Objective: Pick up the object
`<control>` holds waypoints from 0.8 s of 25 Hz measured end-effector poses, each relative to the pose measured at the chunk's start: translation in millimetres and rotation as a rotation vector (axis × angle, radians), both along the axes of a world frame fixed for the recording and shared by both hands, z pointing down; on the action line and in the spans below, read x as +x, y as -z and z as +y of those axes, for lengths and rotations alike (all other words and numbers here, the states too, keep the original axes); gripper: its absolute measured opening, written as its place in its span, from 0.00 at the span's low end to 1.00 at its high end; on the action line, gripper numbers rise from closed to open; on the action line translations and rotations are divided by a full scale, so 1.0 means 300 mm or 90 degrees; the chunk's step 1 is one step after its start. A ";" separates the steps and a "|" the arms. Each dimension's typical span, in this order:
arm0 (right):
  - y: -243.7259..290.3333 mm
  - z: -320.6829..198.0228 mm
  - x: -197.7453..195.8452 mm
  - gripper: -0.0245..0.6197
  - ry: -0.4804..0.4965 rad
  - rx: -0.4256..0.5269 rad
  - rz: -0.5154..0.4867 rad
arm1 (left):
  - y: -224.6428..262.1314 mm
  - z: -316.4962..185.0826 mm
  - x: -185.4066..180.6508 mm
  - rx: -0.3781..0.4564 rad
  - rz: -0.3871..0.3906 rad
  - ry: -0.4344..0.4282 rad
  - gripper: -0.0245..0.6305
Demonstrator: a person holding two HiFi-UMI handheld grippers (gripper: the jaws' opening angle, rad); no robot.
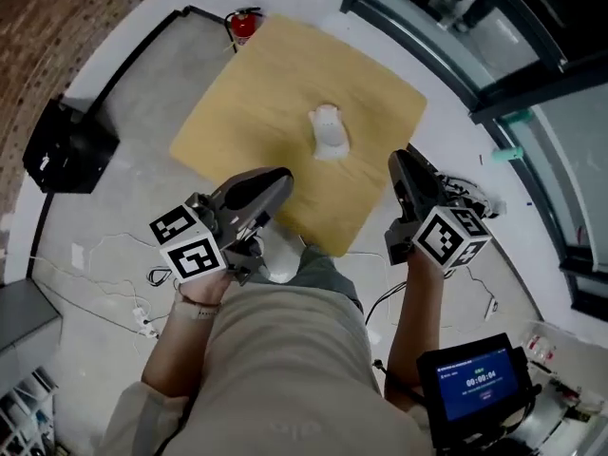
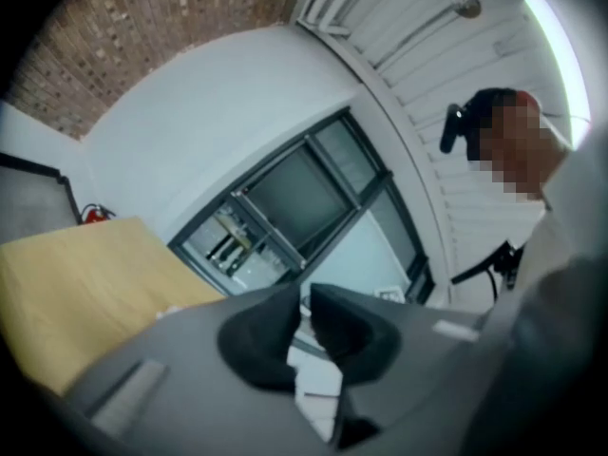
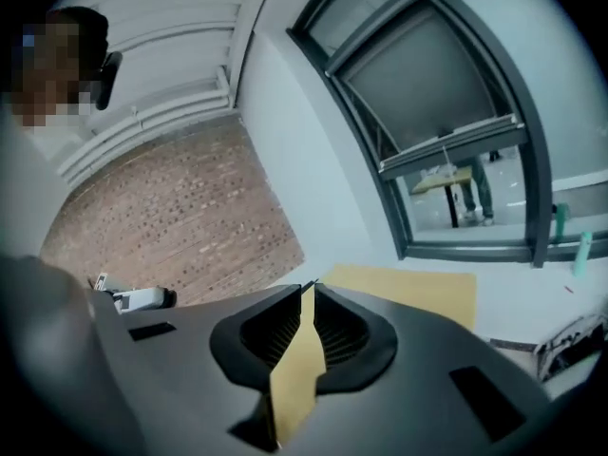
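Head view: a white object (image 1: 329,131) sits near the middle of the wooden table (image 1: 237,112), clear of both tongs. The left gripper (image 1: 278,176) and right gripper (image 1: 399,160) hang over its near edge.

Left gripper view: the left gripper (image 2: 304,297) has its jaws drawn together, empty.

Right gripper view: the right gripper (image 3: 309,297) has its jaws closed, holding nothing.

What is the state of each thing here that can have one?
Left hand-held gripper: shut, empty.
Right hand-held gripper: shut, empty.
White object: resting on the wooden table, not held.
Screen by the right arm: switched on.
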State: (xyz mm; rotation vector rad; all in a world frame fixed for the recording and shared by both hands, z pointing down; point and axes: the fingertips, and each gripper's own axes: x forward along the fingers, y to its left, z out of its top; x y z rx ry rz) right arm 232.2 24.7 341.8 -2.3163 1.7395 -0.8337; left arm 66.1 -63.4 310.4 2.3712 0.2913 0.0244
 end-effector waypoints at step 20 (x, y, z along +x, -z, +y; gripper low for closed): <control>-1.022 -0.424 0.196 0.49 0.123 -0.424 -0.165 | -0.363 -0.072 -0.024 -0.092 -0.131 0.282 0.07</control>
